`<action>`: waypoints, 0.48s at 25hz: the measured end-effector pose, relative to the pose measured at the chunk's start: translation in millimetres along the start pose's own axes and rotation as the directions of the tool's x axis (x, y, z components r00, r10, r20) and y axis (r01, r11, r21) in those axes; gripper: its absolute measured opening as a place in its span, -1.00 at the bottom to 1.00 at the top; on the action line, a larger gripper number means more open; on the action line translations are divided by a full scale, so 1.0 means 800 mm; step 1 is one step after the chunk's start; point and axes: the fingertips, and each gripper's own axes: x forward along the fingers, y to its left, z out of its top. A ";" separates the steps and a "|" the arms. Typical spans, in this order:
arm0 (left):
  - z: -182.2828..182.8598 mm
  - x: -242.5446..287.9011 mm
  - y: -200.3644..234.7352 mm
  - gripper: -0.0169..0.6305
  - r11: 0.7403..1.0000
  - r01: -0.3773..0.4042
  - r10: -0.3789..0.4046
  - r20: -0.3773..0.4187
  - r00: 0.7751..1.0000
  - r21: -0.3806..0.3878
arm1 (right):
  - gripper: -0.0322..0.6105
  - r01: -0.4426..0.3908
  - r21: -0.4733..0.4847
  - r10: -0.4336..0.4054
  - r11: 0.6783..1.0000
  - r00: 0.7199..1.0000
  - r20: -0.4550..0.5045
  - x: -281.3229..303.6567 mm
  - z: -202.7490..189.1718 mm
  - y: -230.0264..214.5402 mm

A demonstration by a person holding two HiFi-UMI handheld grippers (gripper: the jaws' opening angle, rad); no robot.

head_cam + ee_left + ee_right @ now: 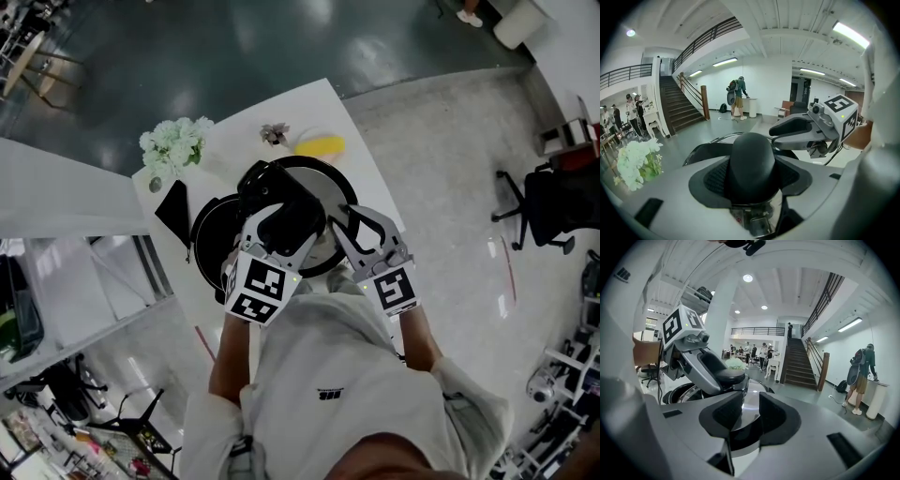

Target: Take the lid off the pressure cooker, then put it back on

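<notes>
The pressure cooker's lid (323, 183), a silver disc with a dark rim, hangs above the white table (309, 108). Its long black handle (752, 159) fills my left gripper (752, 176), whose pads are shut on it. My right gripper (745, 413) reaches in from the other side, its pads closed on the dark edge of the lid (752, 397). In the head view the left gripper (281, 211) and the right gripper (342, 225) flank the lid. The open black pot (211, 239) stands just left of the lid, partly under my left gripper.
White flowers (173, 141), a small dried sprig (275, 134) and a yellow object (321, 145) lie at the table's far side. A flat black item (173, 211) lies left of the pot. An office chair (548, 202) stands on the floor to the right.
</notes>
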 end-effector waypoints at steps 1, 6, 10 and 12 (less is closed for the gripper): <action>-0.004 -0.004 0.003 -0.07 1.000 0.003 -0.003 -0.001 1.000 0.000 | -0.54 -0.002 0.000 0.002 1.000 1.000 -0.001 0.004 0.002 0.005; -0.022 -0.023 0.019 -0.07 1.000 0.012 -0.012 -0.010 1.000 0.007 | -0.54 -0.016 -0.003 0.016 1.000 1.000 -0.008 0.024 0.009 0.030; -0.039 -0.035 0.032 -0.07 1.000 0.019 -0.019 -0.020 1.000 0.016 | -0.54 -0.031 -0.008 0.031 0.999 0.999 -0.015 0.042 0.012 0.050; -0.048 -0.041 0.037 -0.07 0.999 0.026 -0.026 -0.028 0.999 0.018 | -0.55 -0.039 -0.011 0.038 0.999 0.999 -0.017 0.049 0.014 0.060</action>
